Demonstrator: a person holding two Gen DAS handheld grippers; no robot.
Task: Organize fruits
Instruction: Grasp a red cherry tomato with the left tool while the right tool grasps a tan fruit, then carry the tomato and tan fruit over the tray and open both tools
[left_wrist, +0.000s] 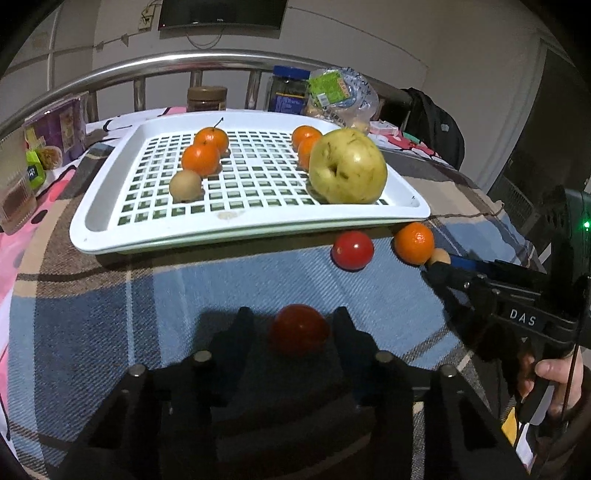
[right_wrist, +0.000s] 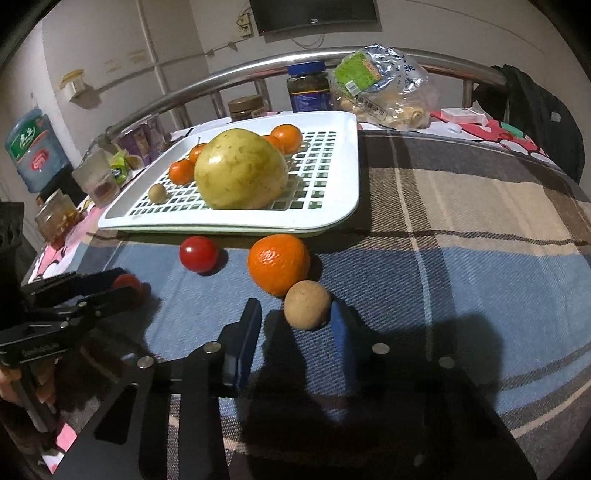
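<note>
**Desk:** Left wrist view: your left gripper (left_wrist: 293, 321) is lowered to the plaid cloth (left_wrist: 221, 280), straddling a red tomato (left_wrist: 299, 328). What is its state?

**Spotter:** Not clamped, as far as this view shows. The tomato sits on the cloth between the two fingers (left_wrist: 243, 325), close to the right-hand one, with a sliver of cloth showing on the other side. The white tray (left_wrist: 258, 229) lies straight ahead, well beyond it. You would lift and carry forward.

**Desk:** Right wrist view?

**Spotter:** Your right gripper (right_wrist: 295, 314) frames a small brown fruit (right_wrist: 306, 304), also on the cloth. One blue pad (right_wrist: 341, 328) is against the fruit's side or just beside it. The other stands off with a visible gap, so call it open around the fruit. A mandarin (right_wrist: 279, 264) touches the fruit on the far side, between it and the tray.

**Desk:** Which hand takes what?

**Spotter:** Each fruit already sits dead ahead in its own hand's jaws. A second tomato (right_wrist: 198, 254) waits by the tray's near edge, closer to your left.
</note>
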